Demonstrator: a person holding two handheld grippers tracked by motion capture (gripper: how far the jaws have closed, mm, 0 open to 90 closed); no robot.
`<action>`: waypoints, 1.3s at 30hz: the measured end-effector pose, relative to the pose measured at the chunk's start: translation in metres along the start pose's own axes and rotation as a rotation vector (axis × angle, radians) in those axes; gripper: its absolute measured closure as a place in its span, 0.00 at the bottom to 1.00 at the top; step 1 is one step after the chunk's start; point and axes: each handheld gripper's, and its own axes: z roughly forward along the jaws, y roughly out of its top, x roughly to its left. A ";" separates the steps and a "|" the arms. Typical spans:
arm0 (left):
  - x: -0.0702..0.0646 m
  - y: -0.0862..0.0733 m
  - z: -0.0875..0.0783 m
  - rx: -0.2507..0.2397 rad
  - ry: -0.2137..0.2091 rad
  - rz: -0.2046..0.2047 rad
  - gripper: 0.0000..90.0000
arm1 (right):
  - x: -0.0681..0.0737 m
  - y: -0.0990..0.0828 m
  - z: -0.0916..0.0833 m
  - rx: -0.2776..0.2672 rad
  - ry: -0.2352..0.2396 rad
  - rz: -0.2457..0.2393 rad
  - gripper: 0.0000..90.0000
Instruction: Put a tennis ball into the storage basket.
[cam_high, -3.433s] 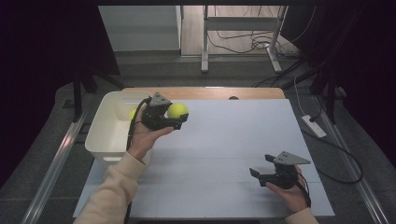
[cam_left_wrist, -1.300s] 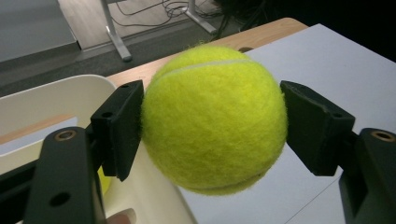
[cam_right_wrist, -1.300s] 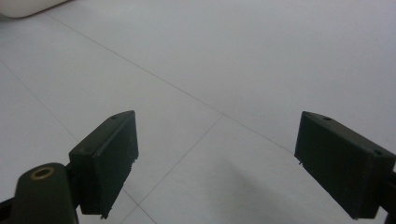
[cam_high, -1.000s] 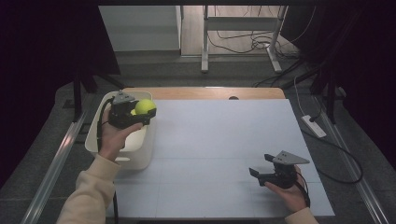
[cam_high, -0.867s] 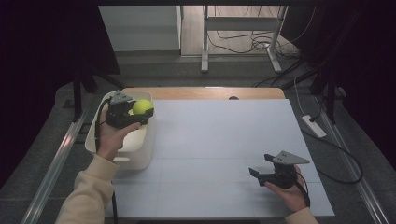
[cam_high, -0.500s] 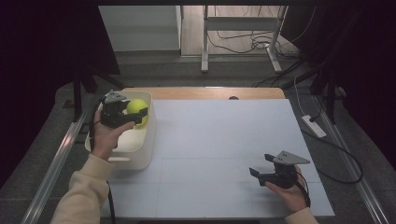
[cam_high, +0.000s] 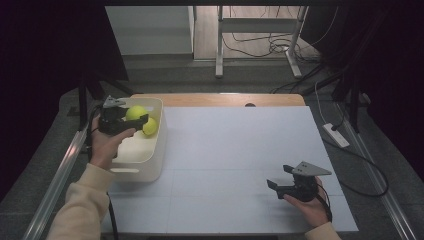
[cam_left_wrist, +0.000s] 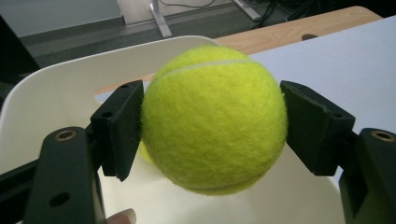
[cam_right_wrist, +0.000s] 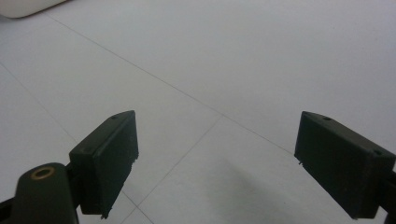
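L gripper (cam_high: 134, 120) holds a tennis ball (cam_high: 135, 112) over the white bin (cam_high: 145, 162) at table's (cam_high: 240, 150) left edge; 2nd ball (cam_high: 150, 126) just beside. R gripper (cam_high: 280, 180) open, near front right, resting low on table.

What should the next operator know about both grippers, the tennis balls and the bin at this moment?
Left gripper: shut on a tennis ball, held above the white bin at the table's left edge.
Right gripper: open, holding nothing, low over the white table surface at near right.
Done: a second ball lies in the bin.
Left: open the left jaws to drop the held ball in, probably after lowering a little.
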 end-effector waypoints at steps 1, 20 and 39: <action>0.002 0.000 0.000 0.003 0.004 -0.003 0.30 | 0.000 0.000 0.000 0.000 -0.002 0.001 0.15; 0.022 -0.004 0.007 0.103 0.040 -0.038 0.30 | 0.000 0.000 0.001 0.004 -0.002 0.001 0.15; 0.024 -0.001 0.006 0.125 0.034 -0.054 0.19 | -0.001 0.000 0.001 0.004 -0.003 0.006 0.15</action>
